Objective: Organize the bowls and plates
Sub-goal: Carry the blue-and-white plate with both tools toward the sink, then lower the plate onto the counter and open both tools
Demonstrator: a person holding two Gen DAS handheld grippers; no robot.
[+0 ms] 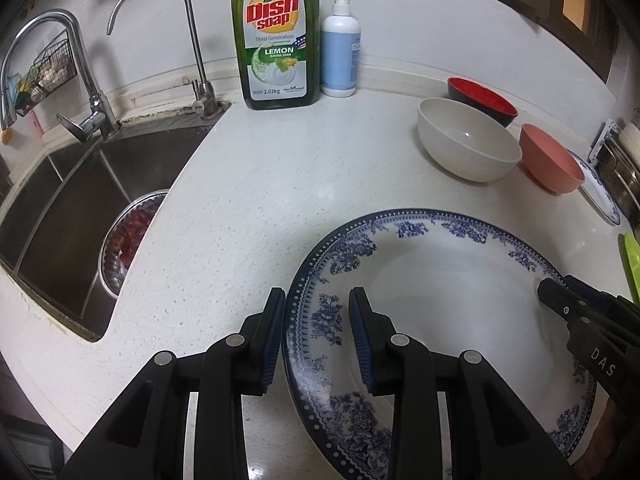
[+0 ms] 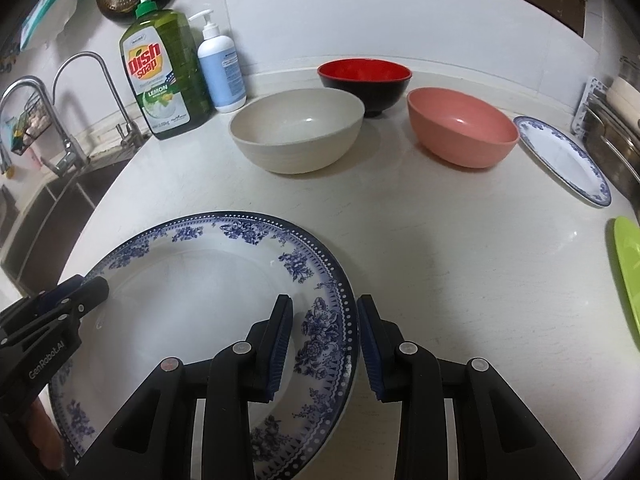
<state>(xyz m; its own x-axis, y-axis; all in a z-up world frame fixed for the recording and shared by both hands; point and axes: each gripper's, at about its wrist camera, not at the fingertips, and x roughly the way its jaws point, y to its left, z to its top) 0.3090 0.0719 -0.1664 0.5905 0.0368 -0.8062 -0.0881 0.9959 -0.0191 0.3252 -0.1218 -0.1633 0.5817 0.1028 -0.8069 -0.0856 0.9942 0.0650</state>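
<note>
Altogether three bowls stand at the counter's [image 2: 460,248] back: cream [image 2: 298,132], red-and-black [image 2: 365,80], pink [image 2: 464,130]. Two blue-and-white floral plates: large plate [image 2: 192,280] in front, glossy, round, dotted rim; small plate [image 2: 564,158] far right. Left gripper [image 1: 318,336] and right gripper [image 2: 326,344] each straddle opposite rims of the large plate, jaws partly spread; contact unclear.

1. Bare counter [image 2: 460,248] between the large blue-patterned plate [image 2: 192,280] and the bowls: open passage.
2. Cream bowl [image 2: 298,136], red-and-black bowl [image 2: 364,80] and pink bowl [image 2: 464,132] line the far side.
3. Small patterned plate [image 2: 564,160] and green item [image 2: 628,268] bound the right edge.
4. Dish soap bottle [image 1: 276,40] and pump bottle [image 1: 340,52] stand against the wall.
5. Sink [image 1: 80,200] opens at left.
</note>
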